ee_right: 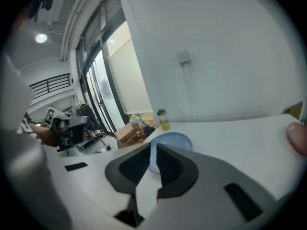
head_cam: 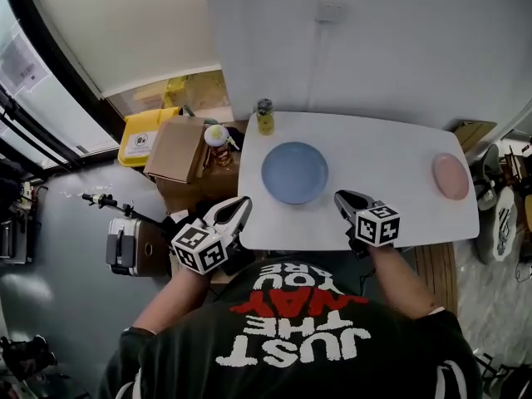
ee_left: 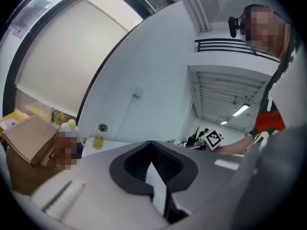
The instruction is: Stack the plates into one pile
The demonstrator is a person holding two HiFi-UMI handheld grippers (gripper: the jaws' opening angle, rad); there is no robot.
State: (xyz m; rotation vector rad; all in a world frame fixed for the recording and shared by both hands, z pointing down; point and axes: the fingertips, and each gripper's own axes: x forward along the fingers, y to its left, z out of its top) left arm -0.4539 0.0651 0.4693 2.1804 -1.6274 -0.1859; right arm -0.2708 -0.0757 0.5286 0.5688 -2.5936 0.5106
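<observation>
A person in a black printed shirt (head_cam: 291, 339) stands at the near edge of a white table (head_cam: 382, 152), a hand-held gripper in each hand. Two plates lie well apart on the tabletop. The blue plate (head_cam: 295, 173) sits toward the left, and the pink plate (head_cam: 451, 176) sits close to the right edge. Neither is stacked on the other.

The left gripper (head_cam: 239, 206) hangs at the table's near left corner, short of the blue plate. In the left gripper view its jaws are drawn together with nothing between them.

The right gripper (head_cam: 343, 198) hovers over the table's near edge, just right of the blue plate and not touching it. In the right gripper view its jaws are all but closed, leaving only a thin slit, and they clamp nothing. The blue plate shows beyond their tips, and the pink plate is at the far right of that view.

A small bottle with yellow contents (head_cam: 264, 116) stands at the far left corner of the table. A cardboard box (head_cam: 176, 150) rests beside the table on the left.
</observation>
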